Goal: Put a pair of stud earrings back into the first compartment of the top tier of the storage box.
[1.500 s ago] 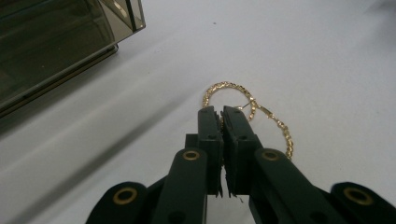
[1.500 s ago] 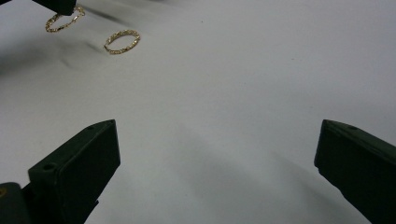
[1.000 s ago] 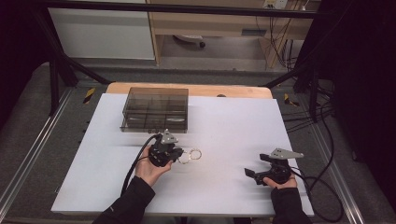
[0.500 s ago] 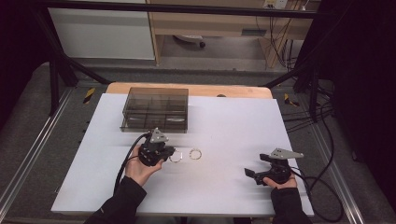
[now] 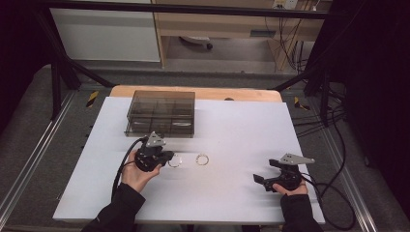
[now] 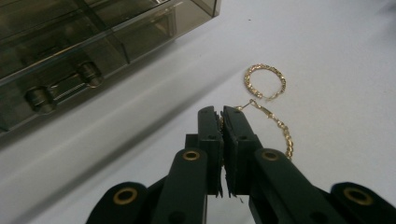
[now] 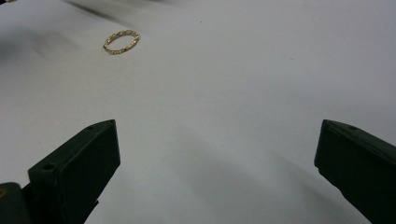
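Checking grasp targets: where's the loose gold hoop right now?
High view: the loose gold hoop lies flat on the white table near its middle, just right of the left gripper, apart from the chain held there.

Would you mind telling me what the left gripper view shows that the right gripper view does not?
Left gripper view: the left gripper with its jaws shut on a gold chain, beside a smoky compartment box. Right gripper view: the right gripper with its jaws wide apart and nothing between them. Both share the white table and the loose gold ring lying on it.
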